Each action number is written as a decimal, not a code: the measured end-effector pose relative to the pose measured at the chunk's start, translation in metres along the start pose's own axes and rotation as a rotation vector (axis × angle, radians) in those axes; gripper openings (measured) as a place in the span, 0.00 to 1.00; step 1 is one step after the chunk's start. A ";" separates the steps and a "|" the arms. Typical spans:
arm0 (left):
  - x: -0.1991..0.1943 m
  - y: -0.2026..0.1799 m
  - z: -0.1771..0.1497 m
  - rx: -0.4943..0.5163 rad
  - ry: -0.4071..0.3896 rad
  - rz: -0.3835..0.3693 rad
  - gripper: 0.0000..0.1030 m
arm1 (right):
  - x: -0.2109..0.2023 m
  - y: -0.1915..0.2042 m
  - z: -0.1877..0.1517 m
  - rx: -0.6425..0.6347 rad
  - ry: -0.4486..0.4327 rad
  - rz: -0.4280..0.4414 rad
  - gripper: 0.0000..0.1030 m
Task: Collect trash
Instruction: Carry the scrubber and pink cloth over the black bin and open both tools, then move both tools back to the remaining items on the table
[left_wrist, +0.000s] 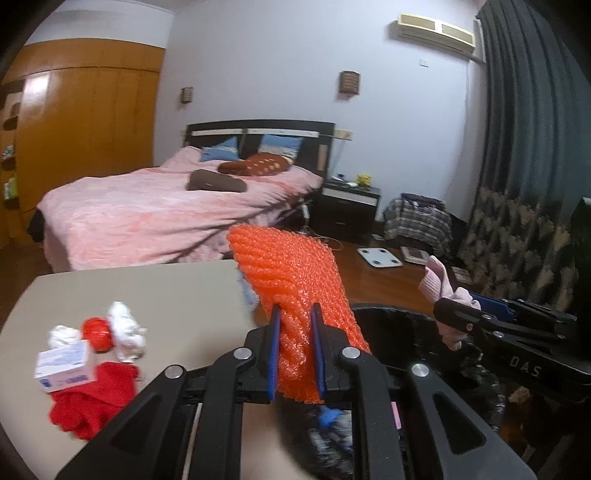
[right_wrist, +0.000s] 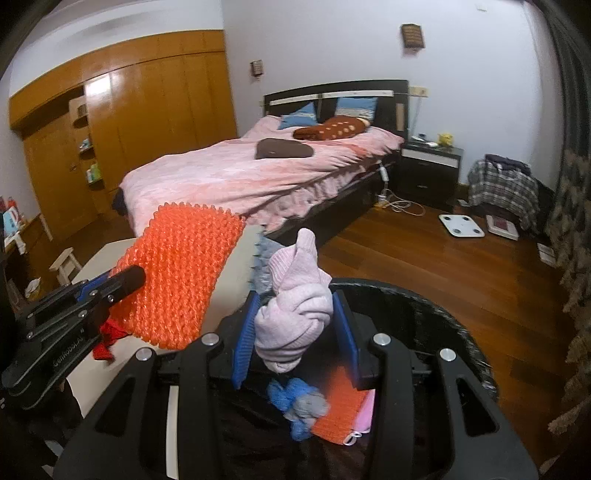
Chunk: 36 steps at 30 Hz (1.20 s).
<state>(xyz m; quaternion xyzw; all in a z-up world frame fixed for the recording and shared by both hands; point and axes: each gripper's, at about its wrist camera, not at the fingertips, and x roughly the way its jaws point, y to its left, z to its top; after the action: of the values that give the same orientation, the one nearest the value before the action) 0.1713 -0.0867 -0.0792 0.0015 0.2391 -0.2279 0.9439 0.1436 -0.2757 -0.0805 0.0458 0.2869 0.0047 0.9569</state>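
My left gripper (left_wrist: 295, 325) is shut on an orange bubble-wrap sheet (left_wrist: 291, 280) and holds it at the table's right edge beside the black trash bin (left_wrist: 391, 314). It shows in the right wrist view too (right_wrist: 177, 273). My right gripper (right_wrist: 295, 317) is shut on a pale pink cloth bundle (right_wrist: 295, 314) above the bin (right_wrist: 424, 314). The bin holds blue, grey, orange and pink scraps (right_wrist: 317, 410). On the beige table (left_wrist: 166, 291) lie white crumpled tissues (left_wrist: 125, 328), a red ball (left_wrist: 96, 332), a small white box (left_wrist: 64, 365) and a red cloth (left_wrist: 96, 398).
A bed with pink cover (right_wrist: 258, 170) stands behind the table. Dark nightstand (right_wrist: 432, 166), white scale (right_wrist: 461, 225) and a clothes pile (right_wrist: 502, 184) lie on the wood floor. A wooden wardrobe (right_wrist: 129, 129) is at left, a small stool (right_wrist: 66, 262) near it.
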 end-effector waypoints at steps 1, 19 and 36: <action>0.002 -0.005 -0.001 0.003 0.004 -0.011 0.15 | -0.001 -0.006 -0.002 0.009 0.001 -0.011 0.38; 0.036 -0.038 -0.019 0.027 0.082 -0.087 0.52 | 0.002 -0.056 -0.029 0.084 0.035 -0.125 0.61; -0.010 0.052 -0.021 -0.023 0.011 0.192 0.91 | 0.014 -0.004 -0.014 0.044 -0.013 -0.075 0.95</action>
<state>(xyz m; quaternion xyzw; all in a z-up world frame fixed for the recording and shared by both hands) 0.1768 -0.0337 -0.0988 0.0148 0.2458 -0.1336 0.9600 0.1471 -0.2780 -0.1001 0.0558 0.2821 -0.0379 0.9570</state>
